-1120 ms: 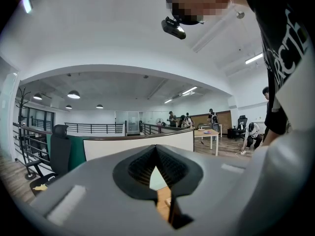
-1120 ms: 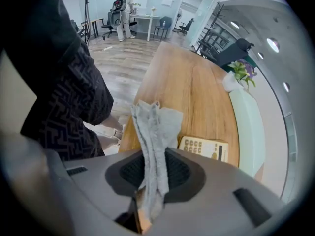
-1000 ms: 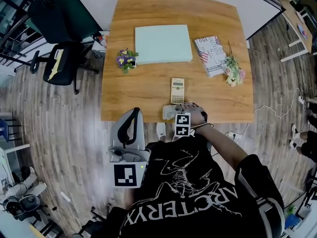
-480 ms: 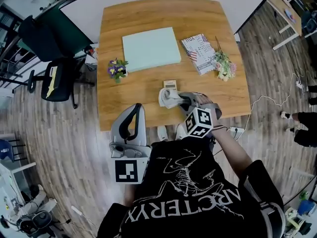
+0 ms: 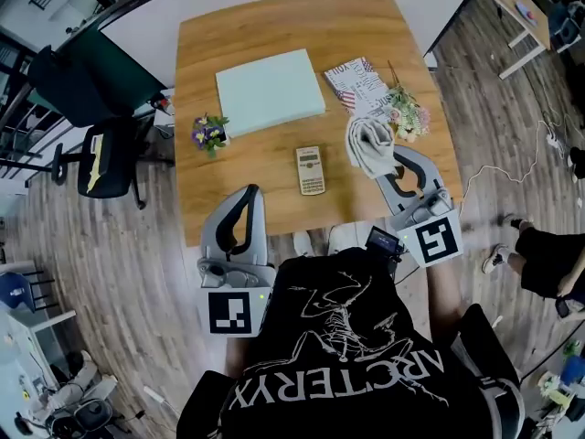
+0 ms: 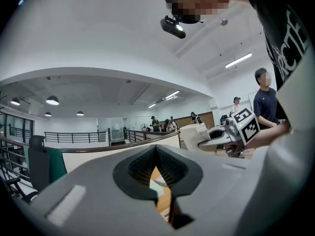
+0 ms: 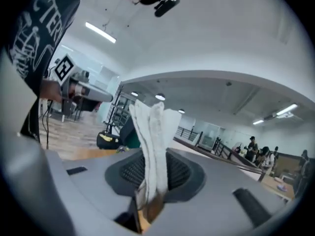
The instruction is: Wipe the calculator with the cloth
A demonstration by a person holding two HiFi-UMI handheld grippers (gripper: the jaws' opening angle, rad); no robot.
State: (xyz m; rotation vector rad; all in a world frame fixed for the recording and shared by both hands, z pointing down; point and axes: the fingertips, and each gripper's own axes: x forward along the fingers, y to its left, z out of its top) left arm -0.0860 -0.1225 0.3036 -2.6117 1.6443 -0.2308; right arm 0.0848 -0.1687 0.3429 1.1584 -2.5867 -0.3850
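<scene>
The beige calculator (image 5: 311, 170) lies flat on the wooden table (image 5: 274, 26), near its front edge. To its right, my right gripper (image 5: 382, 165) is shut on the white cloth (image 5: 369, 146), which hangs bunched above the table and apart from the calculator. In the right gripper view the cloth (image 7: 153, 146) stands up between the jaws. My left gripper (image 5: 249, 193) is held at the table's front edge, left of the calculator, shut and with nothing in it. In the left gripper view the jaws meet at the tip, and the right gripper with the cloth (image 6: 194, 134) shows at the right.
A pale green board (image 5: 270, 90) lies at the table's middle back. A small purple flower bunch (image 5: 208, 133) is to the left; a printed booklet (image 5: 356, 80) and a pink bouquet (image 5: 407, 114) are to the right. An office chair (image 5: 102, 158) stands left of the table.
My right gripper took the cloth up from the table's front edge, carried it over the calculator, then rightward and up. The calculator shows whole again. The left gripper stayed put.
</scene>
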